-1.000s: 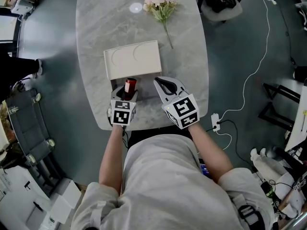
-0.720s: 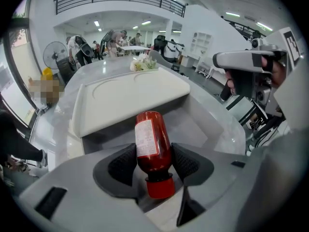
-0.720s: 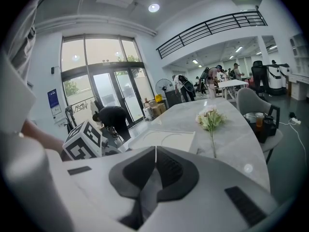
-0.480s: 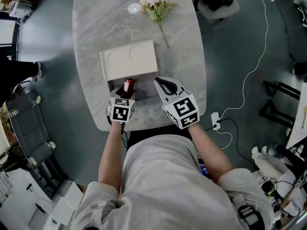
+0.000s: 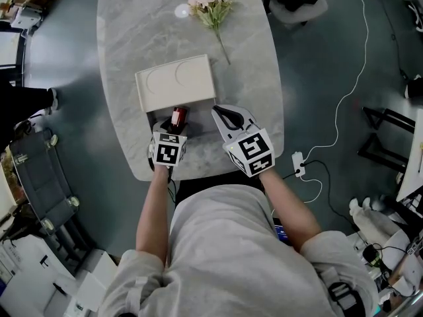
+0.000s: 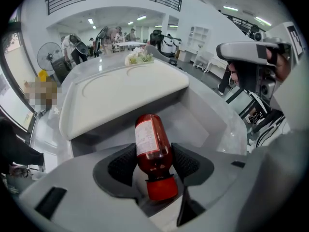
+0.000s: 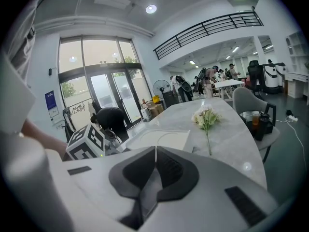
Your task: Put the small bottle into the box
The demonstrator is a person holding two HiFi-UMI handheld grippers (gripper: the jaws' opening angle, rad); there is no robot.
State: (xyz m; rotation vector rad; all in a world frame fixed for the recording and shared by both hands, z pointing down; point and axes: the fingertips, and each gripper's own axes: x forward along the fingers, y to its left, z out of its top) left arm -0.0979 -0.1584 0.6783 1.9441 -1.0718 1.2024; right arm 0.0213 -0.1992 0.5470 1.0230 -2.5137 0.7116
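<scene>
Grey-veined marble table (image 5: 132,45) first: long, rounded at its near end, mostly bare. Toward the near edge, left of centre, a white box (image 5: 176,83), with its broad flat panel showing two pressed-in outlines and the open cavity (image 6: 203,124) on the side facing the person. At the far edge, a spray of pale flowers (image 5: 210,6) with a small white disc (image 5: 182,10) just beside it, both well apart from the box.

Next, the two tools, both over the near edge. Left gripper (image 5: 174,127) right at the box's near side, jaws clamped on the small bottle (image 6: 150,139). Right gripper (image 5: 222,115) just to the right of the box, jaws pressed together with nothing between them, idle.

Smallest: the bottle itself (image 5: 177,115), red-brown with a pale label and a red cap (image 6: 161,187). Lies tilted along the jaws, cap toward the person, base out past the pads over the box's opening. Not clear whether it touches the box floor.

Probably light and rigid; glass or hard plastic impossible to tell. Smooth and round, so likely to pivot or slip between the pads. Pinched low, near the shoulder by the cap, leaving the longer end free to swing; a hold across the labelled body would seem steadier. If glass, better lowered than dropped.
</scene>
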